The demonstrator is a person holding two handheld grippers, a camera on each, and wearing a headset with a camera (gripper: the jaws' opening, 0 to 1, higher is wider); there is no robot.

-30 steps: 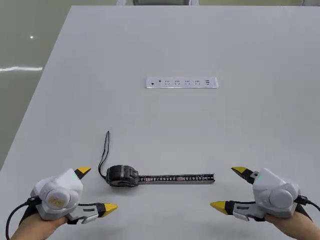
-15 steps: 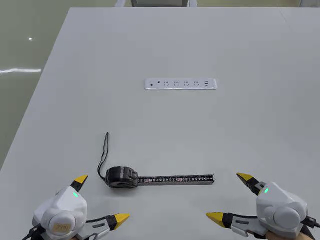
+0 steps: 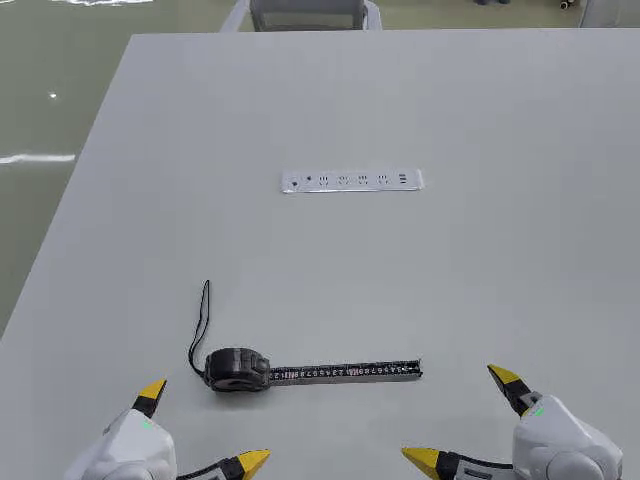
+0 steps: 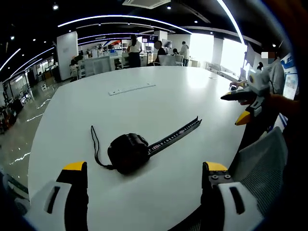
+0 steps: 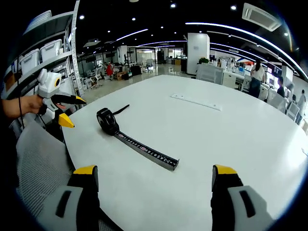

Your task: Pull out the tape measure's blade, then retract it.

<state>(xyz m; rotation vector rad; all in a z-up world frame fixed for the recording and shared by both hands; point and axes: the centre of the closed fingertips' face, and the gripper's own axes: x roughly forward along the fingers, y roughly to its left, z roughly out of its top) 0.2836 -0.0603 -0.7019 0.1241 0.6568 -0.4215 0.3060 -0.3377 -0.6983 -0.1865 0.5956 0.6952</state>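
While I'm holding both low at the near edge of the desk [image 3: 450, 280], my left gripper [image 3: 201, 426] sits on the left with its jaws spread wide, nothing between them. Just ahead of it lies the tape measure [image 3: 238, 368], its thin black strap [image 3: 200, 320] trailing toward the far side. Its blade [image 3: 345, 372] is pulled out flat on the desk, pointing right. Over on the right, my right gripper [image 3: 462, 418] is gaping just as wide, near the blade's tip but not touching it. Farther back lies a white power strip [image 3: 352, 181].
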